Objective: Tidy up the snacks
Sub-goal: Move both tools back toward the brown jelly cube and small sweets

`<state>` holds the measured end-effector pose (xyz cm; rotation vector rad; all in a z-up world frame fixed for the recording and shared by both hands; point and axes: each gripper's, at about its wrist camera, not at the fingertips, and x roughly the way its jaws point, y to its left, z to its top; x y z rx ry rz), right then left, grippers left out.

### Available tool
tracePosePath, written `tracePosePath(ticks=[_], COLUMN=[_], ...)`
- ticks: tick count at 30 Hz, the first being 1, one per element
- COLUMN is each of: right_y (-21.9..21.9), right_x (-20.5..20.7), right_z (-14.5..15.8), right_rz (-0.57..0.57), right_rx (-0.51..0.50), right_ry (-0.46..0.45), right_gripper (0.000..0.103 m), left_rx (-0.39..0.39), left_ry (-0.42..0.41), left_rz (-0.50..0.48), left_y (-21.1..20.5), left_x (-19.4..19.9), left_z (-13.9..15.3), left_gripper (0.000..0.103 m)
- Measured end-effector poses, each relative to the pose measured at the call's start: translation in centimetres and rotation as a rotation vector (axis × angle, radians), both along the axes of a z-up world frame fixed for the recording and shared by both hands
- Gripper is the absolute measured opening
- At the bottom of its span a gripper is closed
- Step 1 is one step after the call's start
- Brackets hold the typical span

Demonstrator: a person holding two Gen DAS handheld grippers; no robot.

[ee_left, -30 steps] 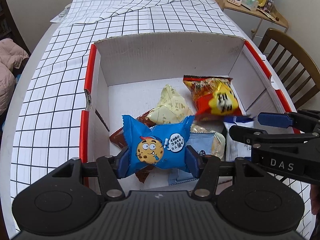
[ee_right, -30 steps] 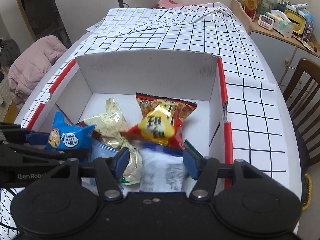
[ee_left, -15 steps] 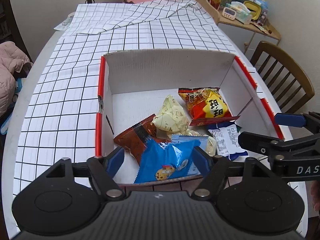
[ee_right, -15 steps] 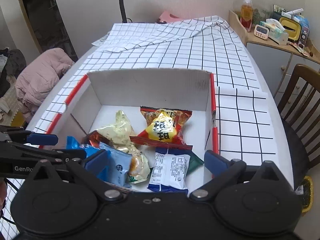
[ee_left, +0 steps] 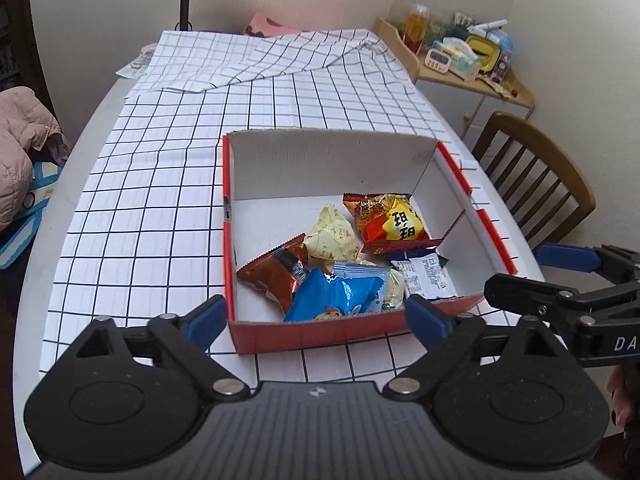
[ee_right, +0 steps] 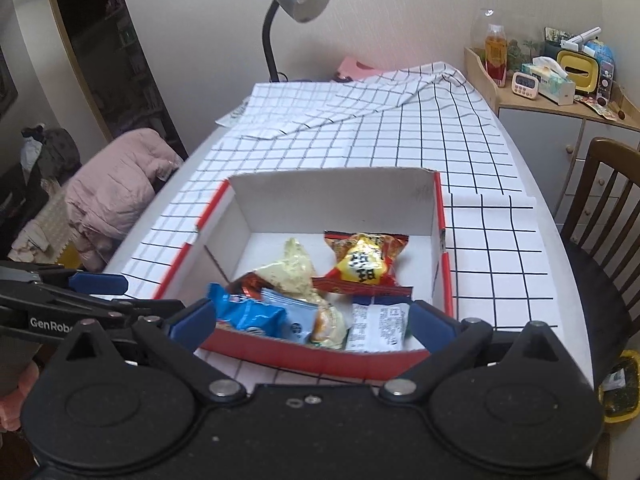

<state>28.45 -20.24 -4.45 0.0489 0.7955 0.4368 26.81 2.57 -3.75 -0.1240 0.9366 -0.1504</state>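
We hold both tongs tilted down over the box's (ee_left: pixel 344 334) near edge, left tongs (ee_left: pixel 316 318) opening, right tongs (ee_right: pixel 312 322) spread wide, both empty, the snacks (ee_left: pixel 340 264) lying inside the box.

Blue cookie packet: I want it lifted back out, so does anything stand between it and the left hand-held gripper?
Only the box's red front wall; the blue cookie packet lies behind it, uncovered. The left hand-held gripper is opening, nothing between its jaws.

Soft, even daylight, fairly bright; no glare. Faint shadows inside the box (ee_left: pixel 328 152) toward 3 o'clock. Strong fisheye bending at edges, dark corners around 1 and 11 o'clock. Sharp throughout.
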Motion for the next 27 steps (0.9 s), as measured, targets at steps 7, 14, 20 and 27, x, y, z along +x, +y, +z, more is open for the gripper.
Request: tracePosePath(ticks=[7,14,20,27], right_y=[1.4,4.4,7.3,8.1], right_x=[-3.4,-6.4,-8.4,-7.2], right_z=[0.6,-0.6,-2.2,-5.9], right_rz=[0.049,0.131,0.154,0.058], right_rx=[0.016,-0.061,-0.149,-0.115], right_ry=[-0.014,-0.006,-0.029,0.134], right_gripper=[0.103,0.103,0.103,0.102], left_rx=[-0.015,0.006,0.034,0.055], left_ry=[-0.020,-0.001,0.027,0.070], left_rz=[-0.001,0.026,0.055,0.072], left_y=[2.4,5.3,7.4,8.2], left_x=[-2.9,-5.1,-6.4,-6.4], left_z=[0.6,-0.3,-1.9,-4.5], left_gripper=[0.097,0.097,0.097,0.097])
